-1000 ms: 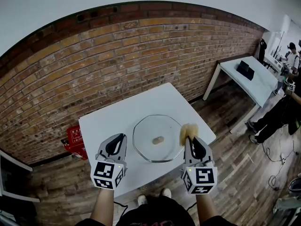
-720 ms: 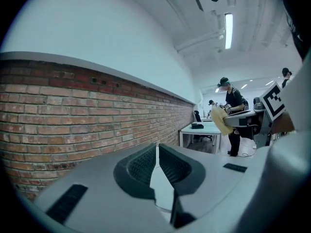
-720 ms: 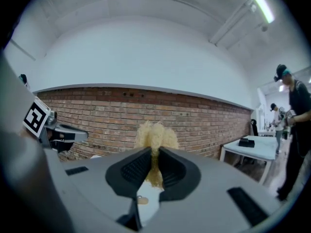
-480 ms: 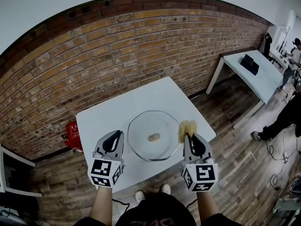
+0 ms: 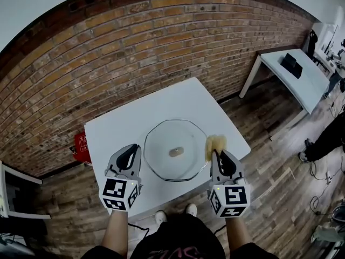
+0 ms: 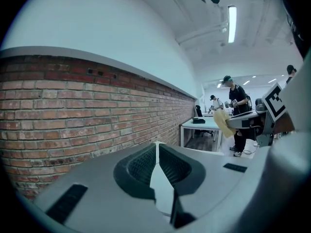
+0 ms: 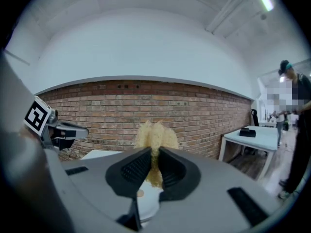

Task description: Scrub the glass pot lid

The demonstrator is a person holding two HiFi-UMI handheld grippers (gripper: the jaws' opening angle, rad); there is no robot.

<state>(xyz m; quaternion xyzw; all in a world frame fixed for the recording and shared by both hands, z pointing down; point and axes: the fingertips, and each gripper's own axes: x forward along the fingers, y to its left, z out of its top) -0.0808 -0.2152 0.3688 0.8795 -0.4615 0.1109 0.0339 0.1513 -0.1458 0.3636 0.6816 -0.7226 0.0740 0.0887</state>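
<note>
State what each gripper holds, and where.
Right gripper is shut on the yellow sponge, pinching one end. Left gripper is shut and holds nothing.

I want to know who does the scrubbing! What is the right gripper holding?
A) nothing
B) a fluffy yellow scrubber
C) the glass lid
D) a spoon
B: the right gripper has its jaws pinched on the yellow scrubber, just beside the glass lid.

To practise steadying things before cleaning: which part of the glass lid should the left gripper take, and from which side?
Probably the small knob at the middle of the lid, from straight above. The lid lies flat, so its thin rim gives little to grip, while the knob seems to stick up. The left gripper is shut and empty; the right gripper holds the sponge.
</note>
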